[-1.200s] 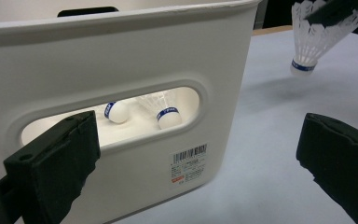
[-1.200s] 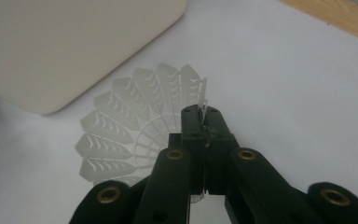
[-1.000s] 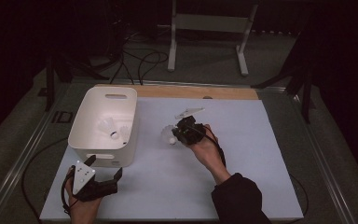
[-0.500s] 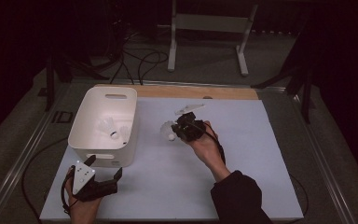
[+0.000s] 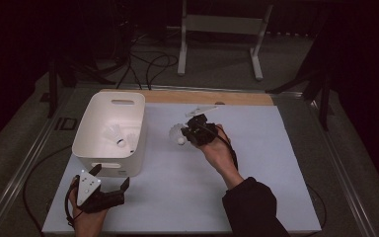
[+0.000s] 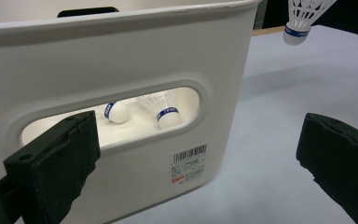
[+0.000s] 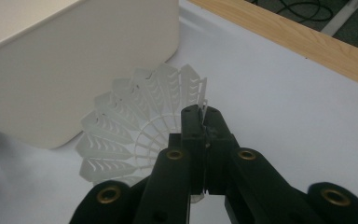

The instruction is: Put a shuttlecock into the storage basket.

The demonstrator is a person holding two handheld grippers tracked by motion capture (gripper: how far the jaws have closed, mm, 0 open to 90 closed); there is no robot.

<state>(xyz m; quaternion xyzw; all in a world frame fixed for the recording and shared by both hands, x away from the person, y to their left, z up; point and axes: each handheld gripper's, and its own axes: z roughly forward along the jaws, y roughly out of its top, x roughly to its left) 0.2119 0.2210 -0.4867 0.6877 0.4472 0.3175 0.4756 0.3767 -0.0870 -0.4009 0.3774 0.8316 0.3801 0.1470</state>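
Shuttlecock handling was under way. From the high view, the right gripper (image 5: 190,133) held a white plastic shuttlecock (image 5: 176,133) off the pale tabletop (image 5: 256,163), just right of the white plastic bin (image 5: 89,133), cork end toward the bin; the left gripper (image 5: 109,183) sat at the bin's near wall.

From the left gripper view, its jaws stood wide apart, empty, facing the bin's handle slot, two shuttlecocks (image 6: 168,112) lying inside.

From the right gripper view, the jaws were clamped on the skirt's rim, the bin's corner just beyond, so the right hand was nearer for the drop.
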